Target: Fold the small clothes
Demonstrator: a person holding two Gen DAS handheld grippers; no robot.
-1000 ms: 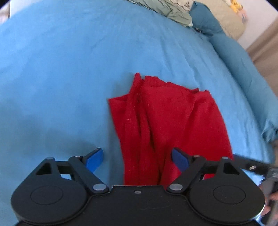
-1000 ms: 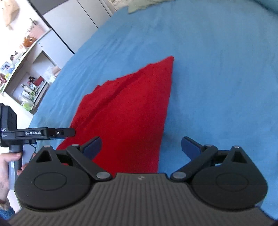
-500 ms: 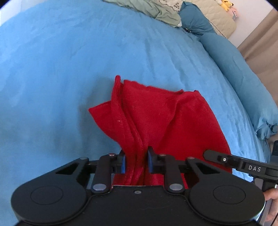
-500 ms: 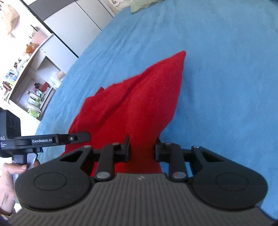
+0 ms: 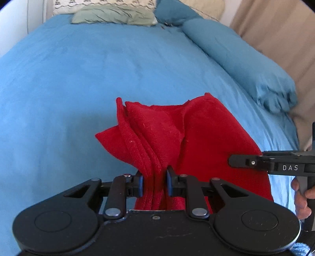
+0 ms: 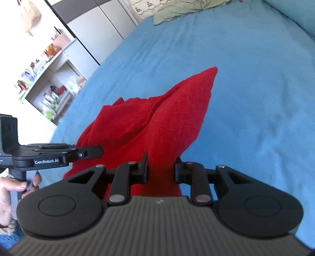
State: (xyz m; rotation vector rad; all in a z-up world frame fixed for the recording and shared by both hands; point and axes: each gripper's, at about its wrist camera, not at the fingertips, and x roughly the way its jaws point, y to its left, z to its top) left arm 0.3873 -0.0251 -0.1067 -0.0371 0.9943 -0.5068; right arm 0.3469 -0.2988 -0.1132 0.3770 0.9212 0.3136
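A small red cloth lies partly raised over the blue bed cover. My left gripper is shut on its near left corner, where several layers bunch between the blue pads. My right gripper is shut on the near right corner of the same red cloth. The near edge hangs lifted between both grippers while the far end with its pointed corner still trails toward the bed. Each gripper shows in the other's view: the right gripper at the right edge, the left gripper at the left.
A pale green garment and patterned pillow lie at the bed's far end. A blue pillow lines the right side beside a beige curtain. White shelves with small items and a cupboard stand left of the bed. Hands hold both handles.
Both grippers went from wide open to shut on the red cloth's near corners, then lifted it and carried it forward over the bed. The cloth's far end now folds and sags.
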